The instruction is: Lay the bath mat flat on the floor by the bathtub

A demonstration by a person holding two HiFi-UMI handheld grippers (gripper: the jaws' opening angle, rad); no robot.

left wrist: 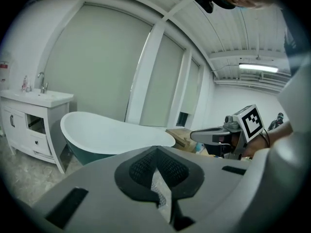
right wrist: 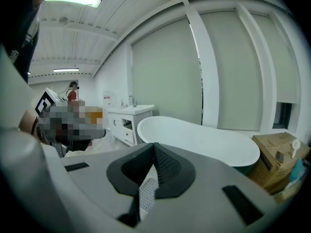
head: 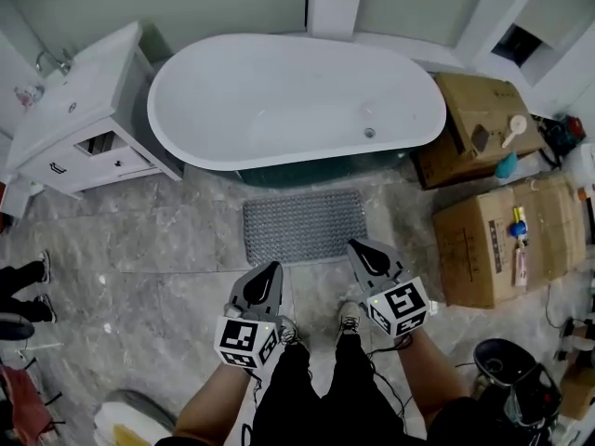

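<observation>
The grey nubbed bath mat (head: 305, 224) lies spread flat on the marble floor, its long side along the white bathtub (head: 297, 100). My left gripper (head: 271, 269) hovers just off the mat's near left corner, jaws shut and empty. Over the near right corner hangs my right gripper (head: 357, 247), also shut with nothing in it. In the left gripper view the jaw tips (left wrist: 155, 149) meet in front of the tub (left wrist: 112, 132), with a sliver of mat texture (left wrist: 161, 192) below them. The right gripper (right wrist: 154, 144) shows the same, facing the tub (right wrist: 204, 140).
A white vanity (head: 79, 110) stands left of the tub. Cardboard boxes (head: 502, 240) with small items on top crowd the right side. Another person's shoes (head: 23, 277) show at the left edge. My own feet (head: 349, 319) stand just behind the mat. A black bin (head: 507, 360) sits at bottom right.
</observation>
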